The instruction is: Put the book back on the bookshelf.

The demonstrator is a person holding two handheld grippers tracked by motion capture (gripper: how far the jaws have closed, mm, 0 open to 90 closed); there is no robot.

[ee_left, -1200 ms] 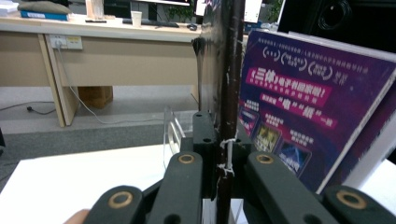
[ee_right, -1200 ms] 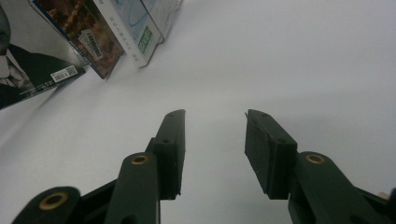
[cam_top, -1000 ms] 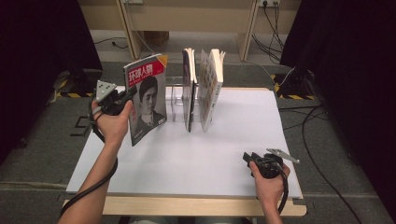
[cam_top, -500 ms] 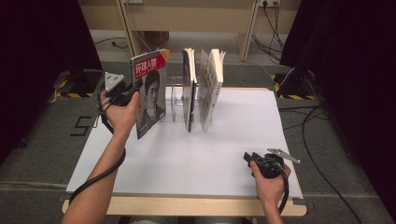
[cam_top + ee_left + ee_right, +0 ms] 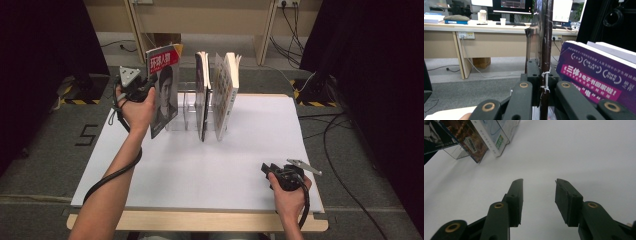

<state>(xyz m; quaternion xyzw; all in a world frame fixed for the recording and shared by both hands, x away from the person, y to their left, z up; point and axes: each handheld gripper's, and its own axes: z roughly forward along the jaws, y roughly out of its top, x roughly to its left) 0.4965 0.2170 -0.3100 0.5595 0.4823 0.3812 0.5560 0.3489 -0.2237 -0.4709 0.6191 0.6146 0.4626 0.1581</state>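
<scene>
While clamped edge-on between the closed jaws of the left gripper [image 5: 145,90], hangs upright the thin red-topped magazine with a portrait cover [image 5: 163,90], just at three o'clock of that gripper and touching the nine o'clock end of the clear acrylic book rack [image 5: 187,107]. Seen in the left gripper view as a dark spine [image 5: 545,50] pinched between the pads, beside a purple-covered book [image 5: 596,80]. Rests at five o'clock of the white tabletop [image 5: 200,165] the right gripper [image 5: 537,200], jaws parted on nothing. Beyond, grey floor, black curtains, a beige desk with cables.
</scene>
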